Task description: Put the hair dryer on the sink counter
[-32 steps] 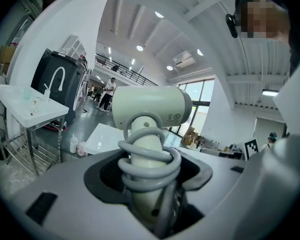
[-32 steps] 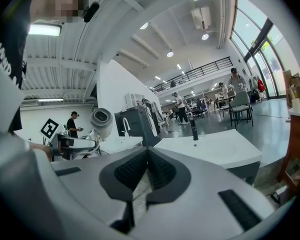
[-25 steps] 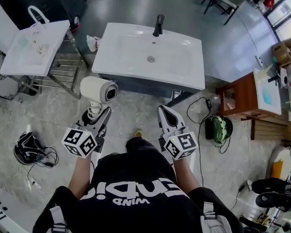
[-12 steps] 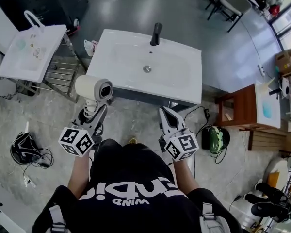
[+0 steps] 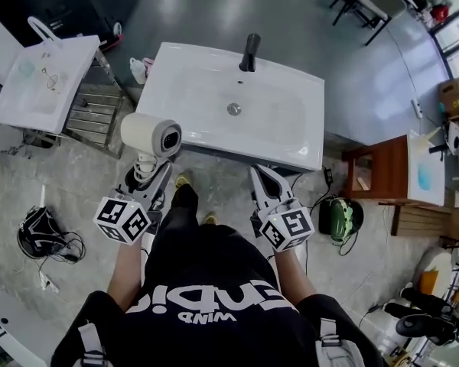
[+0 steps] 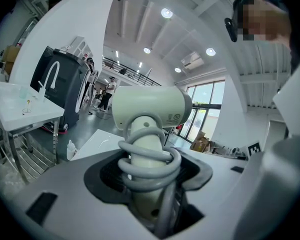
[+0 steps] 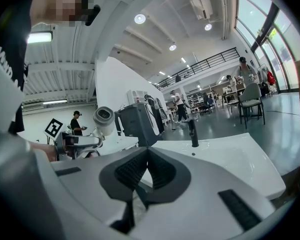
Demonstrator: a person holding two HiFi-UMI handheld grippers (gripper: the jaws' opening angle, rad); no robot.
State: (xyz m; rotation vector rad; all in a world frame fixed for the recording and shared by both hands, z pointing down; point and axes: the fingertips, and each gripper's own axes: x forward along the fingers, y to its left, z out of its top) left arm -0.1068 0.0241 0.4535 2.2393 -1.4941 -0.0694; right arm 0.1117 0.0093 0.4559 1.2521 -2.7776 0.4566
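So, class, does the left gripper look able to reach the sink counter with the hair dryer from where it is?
Probably yes. The left gripper holds the hair dryer by its handle, just off the near left corner of the sink counter. Nothing stands between them, and that corner looks bare.

One hair dryer (image 5: 151, 134), two white sinks (image 5: 291, 132), two faucets (image 5: 249, 52)

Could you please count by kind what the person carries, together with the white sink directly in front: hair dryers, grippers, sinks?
hair dryer: 1
grippers: 2, the left gripper shut on the hair dryer, and the right gripper with nothing in it
sink: 1
Total: 4
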